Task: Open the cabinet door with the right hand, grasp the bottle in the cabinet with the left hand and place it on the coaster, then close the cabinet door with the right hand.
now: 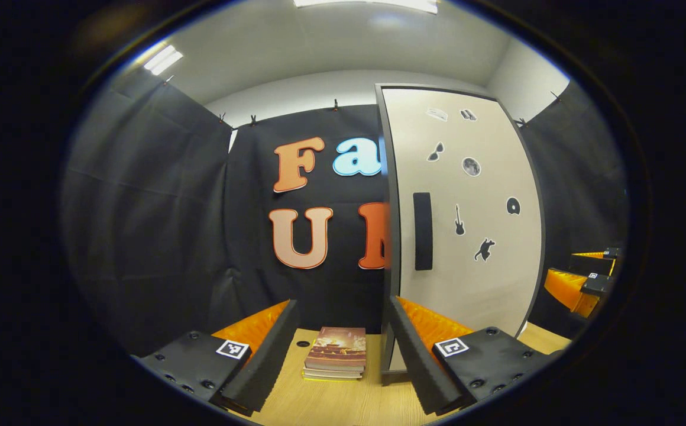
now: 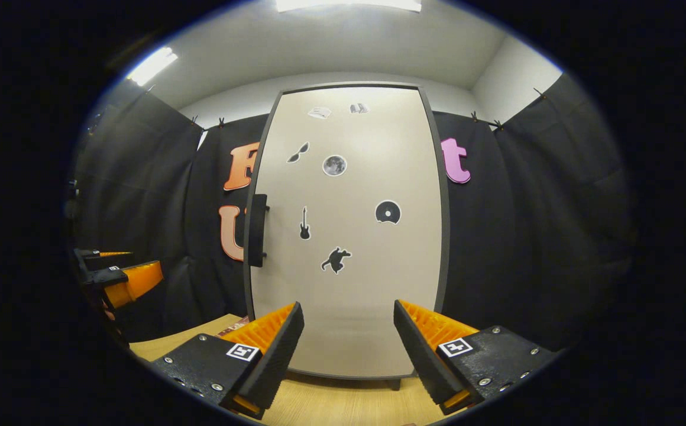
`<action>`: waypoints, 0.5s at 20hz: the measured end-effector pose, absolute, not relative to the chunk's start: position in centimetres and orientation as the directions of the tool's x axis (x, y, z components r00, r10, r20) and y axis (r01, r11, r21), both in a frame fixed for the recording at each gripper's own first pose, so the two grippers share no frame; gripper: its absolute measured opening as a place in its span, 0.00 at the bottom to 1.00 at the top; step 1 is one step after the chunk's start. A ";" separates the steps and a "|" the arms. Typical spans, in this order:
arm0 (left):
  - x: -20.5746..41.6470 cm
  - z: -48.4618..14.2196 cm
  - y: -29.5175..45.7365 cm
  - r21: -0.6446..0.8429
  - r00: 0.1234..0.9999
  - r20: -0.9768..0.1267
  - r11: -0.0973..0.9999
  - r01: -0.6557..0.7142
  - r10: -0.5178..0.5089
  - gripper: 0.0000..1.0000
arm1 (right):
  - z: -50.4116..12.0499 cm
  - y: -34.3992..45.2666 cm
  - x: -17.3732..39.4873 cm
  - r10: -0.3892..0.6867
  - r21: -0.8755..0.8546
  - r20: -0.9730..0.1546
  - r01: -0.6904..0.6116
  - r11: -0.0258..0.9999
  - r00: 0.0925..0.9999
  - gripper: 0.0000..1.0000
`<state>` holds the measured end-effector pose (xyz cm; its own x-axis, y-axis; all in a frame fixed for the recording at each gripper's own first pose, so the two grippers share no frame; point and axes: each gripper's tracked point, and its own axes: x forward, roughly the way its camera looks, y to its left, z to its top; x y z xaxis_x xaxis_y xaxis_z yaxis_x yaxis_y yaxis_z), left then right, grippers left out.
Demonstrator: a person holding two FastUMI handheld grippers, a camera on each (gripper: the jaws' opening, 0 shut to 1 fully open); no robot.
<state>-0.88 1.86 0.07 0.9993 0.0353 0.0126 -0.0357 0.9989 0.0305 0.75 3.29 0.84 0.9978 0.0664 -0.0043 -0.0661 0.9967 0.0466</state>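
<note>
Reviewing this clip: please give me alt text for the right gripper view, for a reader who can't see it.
A tall pale cabinet door, closed, stands straight ahead with a dark vertical handle on its left edge and small dark stickers across it. The right gripper is open and empty in front of it, above a wooden table. The left gripper shows at far left.

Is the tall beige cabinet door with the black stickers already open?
No, in the right gripper view the beige cabinet door sits flush and closed in its dark frame, its black vertical handle untouched.
</note>
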 end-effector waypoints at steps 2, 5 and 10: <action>-1.1 -0.1 2.3 0.024 0.999 0.006 0.999 -0.042 0.042 0.98 | 1.3 4.0 0.5 0.086 0.058 0.012 -0.086 0.995 0.996 0.95; -1.5 -0.2 3.0 0.026 0.999 0.001 0.998 -0.053 0.053 0.96 | 1.5 4.7 0.5 0.096 0.041 0.019 -0.097 0.994 0.995 0.94; -1.7 -0.1 3.7 0.031 0.998 0.006 0.997 -0.065 0.065 0.98 | 1.7 5.9 1.0 0.114 0.049 0.016 -0.114 0.992 0.993 0.94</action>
